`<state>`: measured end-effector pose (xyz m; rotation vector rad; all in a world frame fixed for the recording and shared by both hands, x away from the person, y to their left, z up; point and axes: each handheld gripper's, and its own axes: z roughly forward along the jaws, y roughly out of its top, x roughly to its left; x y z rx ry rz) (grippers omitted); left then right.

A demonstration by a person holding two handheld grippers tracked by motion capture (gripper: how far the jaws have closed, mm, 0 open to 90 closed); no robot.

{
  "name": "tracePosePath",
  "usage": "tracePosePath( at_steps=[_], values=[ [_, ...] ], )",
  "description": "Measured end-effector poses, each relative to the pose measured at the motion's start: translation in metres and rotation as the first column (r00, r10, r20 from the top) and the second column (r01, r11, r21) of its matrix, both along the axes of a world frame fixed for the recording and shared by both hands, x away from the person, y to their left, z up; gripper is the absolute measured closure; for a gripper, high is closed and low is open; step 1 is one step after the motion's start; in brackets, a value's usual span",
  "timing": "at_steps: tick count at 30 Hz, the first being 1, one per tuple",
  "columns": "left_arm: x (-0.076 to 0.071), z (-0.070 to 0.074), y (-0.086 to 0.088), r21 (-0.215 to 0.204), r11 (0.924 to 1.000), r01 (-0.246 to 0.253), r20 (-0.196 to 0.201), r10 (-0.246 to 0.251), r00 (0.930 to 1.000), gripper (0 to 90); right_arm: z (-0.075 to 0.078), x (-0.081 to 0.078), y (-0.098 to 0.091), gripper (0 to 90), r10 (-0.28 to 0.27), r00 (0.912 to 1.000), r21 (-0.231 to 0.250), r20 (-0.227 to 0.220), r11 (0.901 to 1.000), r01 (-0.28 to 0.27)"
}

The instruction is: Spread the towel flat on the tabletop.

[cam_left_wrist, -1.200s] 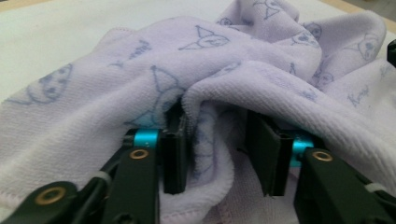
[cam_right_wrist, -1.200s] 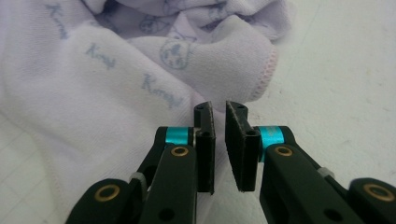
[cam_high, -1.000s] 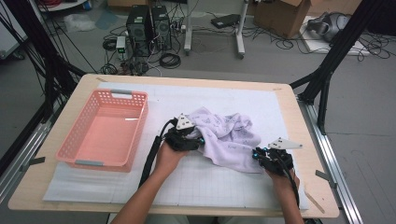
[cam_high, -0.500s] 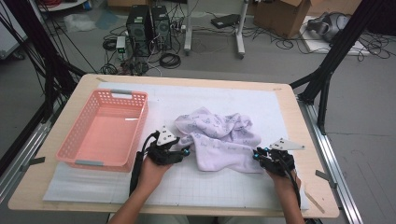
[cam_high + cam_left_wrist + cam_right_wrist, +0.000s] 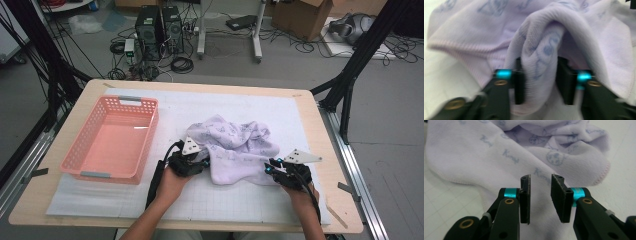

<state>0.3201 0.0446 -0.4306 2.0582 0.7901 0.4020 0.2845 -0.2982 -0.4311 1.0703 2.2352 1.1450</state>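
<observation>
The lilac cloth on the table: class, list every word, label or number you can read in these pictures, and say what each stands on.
"Kong" or similar, in pale blue script repeated across the lilac cloth: the letters are too soft to read with certainty.
Round blue drawings between those words: pictures, not text.
High view and left gripper view: the print is too small or blurred to read.
Pink basket: no lettering visible.

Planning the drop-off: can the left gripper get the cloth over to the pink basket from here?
Probably yes. The left gripper has just closed, its fingers pinching a fold of the lavender cloth, and the pink basket sits open-topped right beside it with nothing between.
</observation>
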Motion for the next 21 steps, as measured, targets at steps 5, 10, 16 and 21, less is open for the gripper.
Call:
tracePosePath(
  at_steps=[5,10,16,21],
  values=[
    [-0.002,0.007,0.016,-0.028,0.9988,0.04,-0.04,-0.041,0.9984,83.8,-0.009,0.004,0.0,61.5,-0.03,0.9991,-0.057,-0.029,0.998,0.029],
    [-0.007,0.023,0.049,-0.134,0.9877,0.081,-0.052,-0.089,0.9947,84.0,-0.015,0.007,-0.006,65.3,-0.077,0.9937,-0.07,-0.081,0.995,0.072],
    [-0.008,0.042,0.064,-0.199,0.9703,0.137,-0.04,-0.148,0.9882,83.0,-0.01,0.006,-0.007,86.8,-0.06,0.9952,-0.069,-0.078,0.9961,0.055],
    [0.011,0.042,0.04,-0.147,0.9827,0.113,-0.04,-0.12,0.9919,81.5,-0.002,0.003,-0.016,87.1,-0.168,0.9858,-0.096,0.003,0.9812,0.167]
  ],
)
